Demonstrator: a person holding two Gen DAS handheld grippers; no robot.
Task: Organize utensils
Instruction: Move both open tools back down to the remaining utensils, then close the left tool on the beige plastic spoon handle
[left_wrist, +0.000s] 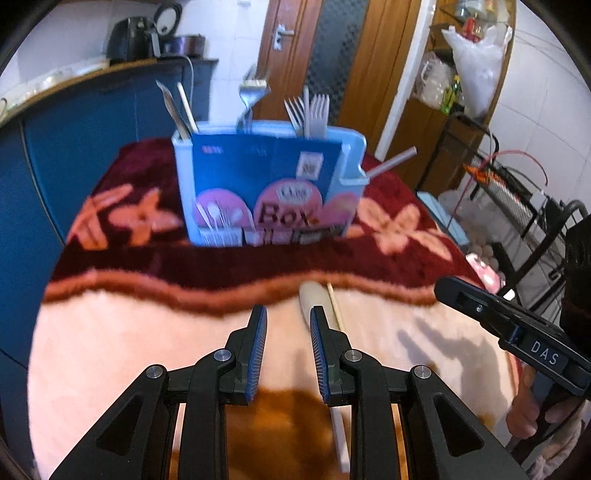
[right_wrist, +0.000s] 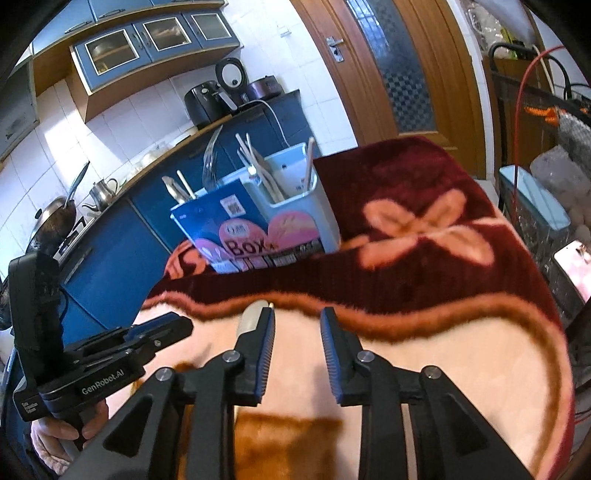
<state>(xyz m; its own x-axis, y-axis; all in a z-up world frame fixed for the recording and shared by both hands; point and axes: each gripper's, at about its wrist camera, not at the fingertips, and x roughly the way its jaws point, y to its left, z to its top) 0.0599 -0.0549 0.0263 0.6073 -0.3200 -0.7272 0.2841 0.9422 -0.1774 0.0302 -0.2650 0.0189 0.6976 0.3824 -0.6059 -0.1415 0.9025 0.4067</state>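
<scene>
A light blue utensil box (left_wrist: 269, 184) with a "Box" label stands on the blanket-covered table (left_wrist: 147, 339); it also shows in the right wrist view (right_wrist: 258, 221). Forks (left_wrist: 310, 114), a knife and chopsticks stand in its compartments. A grey-white spoon (left_wrist: 317, 299) and a wooden chopstick (left_wrist: 335, 306) lie on the blanket, just right of my left gripper (left_wrist: 288, 321), which is open and empty. My right gripper (right_wrist: 297, 325) is open and empty, with the spoon tip (right_wrist: 253, 315) just behind its left finger. The right gripper also shows in the left wrist view (left_wrist: 509, 325).
Blue kitchen cabinets (right_wrist: 110, 266) with appliances stand left and behind the table. A wooden door (left_wrist: 369, 66) is at the back. A wire rack (left_wrist: 524, 206) with cables and bags stands to the right of the table edge.
</scene>
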